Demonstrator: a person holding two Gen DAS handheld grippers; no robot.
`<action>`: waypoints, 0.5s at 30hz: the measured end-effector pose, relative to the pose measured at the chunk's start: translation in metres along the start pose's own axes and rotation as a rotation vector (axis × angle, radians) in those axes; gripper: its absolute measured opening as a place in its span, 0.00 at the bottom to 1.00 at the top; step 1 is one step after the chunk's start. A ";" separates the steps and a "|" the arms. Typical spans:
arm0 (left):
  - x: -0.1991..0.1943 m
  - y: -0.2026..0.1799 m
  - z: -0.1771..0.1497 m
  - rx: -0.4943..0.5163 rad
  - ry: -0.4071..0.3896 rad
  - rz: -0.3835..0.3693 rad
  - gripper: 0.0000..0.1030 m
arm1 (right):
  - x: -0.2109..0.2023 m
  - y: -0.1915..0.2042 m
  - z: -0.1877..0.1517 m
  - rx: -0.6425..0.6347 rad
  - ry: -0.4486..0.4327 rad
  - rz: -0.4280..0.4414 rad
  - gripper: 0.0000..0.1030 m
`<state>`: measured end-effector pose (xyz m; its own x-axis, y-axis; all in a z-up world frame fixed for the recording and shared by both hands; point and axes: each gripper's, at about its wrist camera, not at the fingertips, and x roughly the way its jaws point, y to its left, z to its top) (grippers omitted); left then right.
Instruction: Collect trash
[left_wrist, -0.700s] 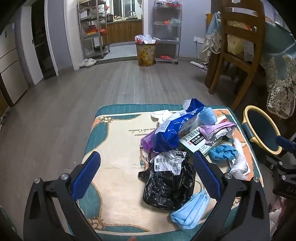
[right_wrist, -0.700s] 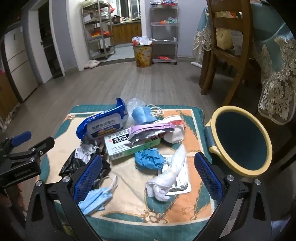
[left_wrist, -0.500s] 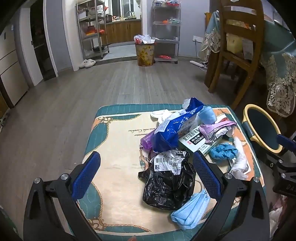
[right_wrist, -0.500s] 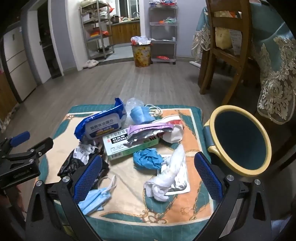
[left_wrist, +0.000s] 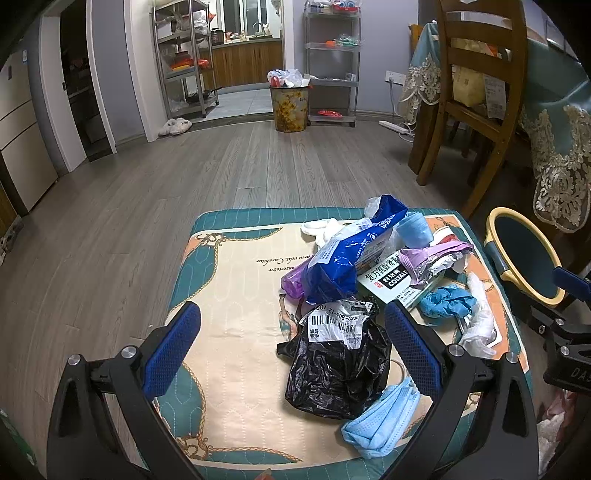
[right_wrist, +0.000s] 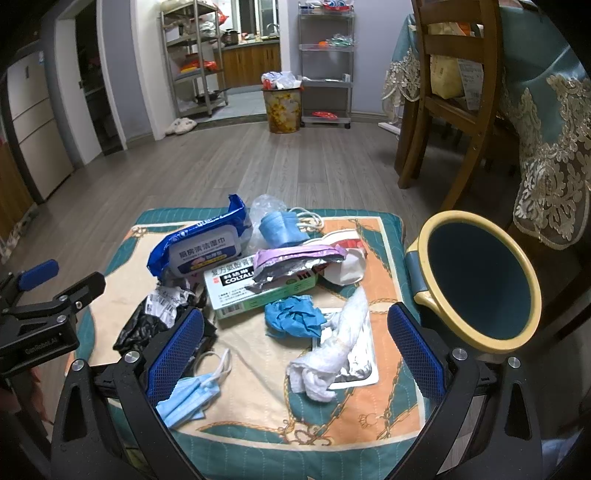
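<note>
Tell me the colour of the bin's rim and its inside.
The bin has a yellow rim and a dark teal inside, clearest in the right wrist view.

Dim indoor light, sharp (fisheye-bent, vignetted edges).

Trash pile (right_wrist: 258, 280) heaped on mat; bin (right_wrist: 476, 280) beside, tilted.
</note>
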<state>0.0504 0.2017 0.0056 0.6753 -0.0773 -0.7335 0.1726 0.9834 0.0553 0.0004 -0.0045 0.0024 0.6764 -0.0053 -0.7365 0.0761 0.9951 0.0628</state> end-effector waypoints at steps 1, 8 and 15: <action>0.000 0.000 0.000 0.000 0.000 0.001 0.95 | 0.000 0.001 -0.001 0.001 0.000 -0.001 0.96; 0.000 0.000 0.000 0.001 0.000 0.001 0.95 | 0.000 0.001 -0.001 0.001 0.000 -0.002 0.96; 0.000 0.000 0.000 0.001 0.000 0.001 0.95 | 0.000 0.001 0.000 0.000 0.001 -0.002 0.96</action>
<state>0.0504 0.2018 0.0057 0.6756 -0.0760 -0.7333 0.1725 0.9834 0.0570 0.0002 -0.0030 0.0022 0.6757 -0.0070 -0.7371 0.0776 0.9951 0.0617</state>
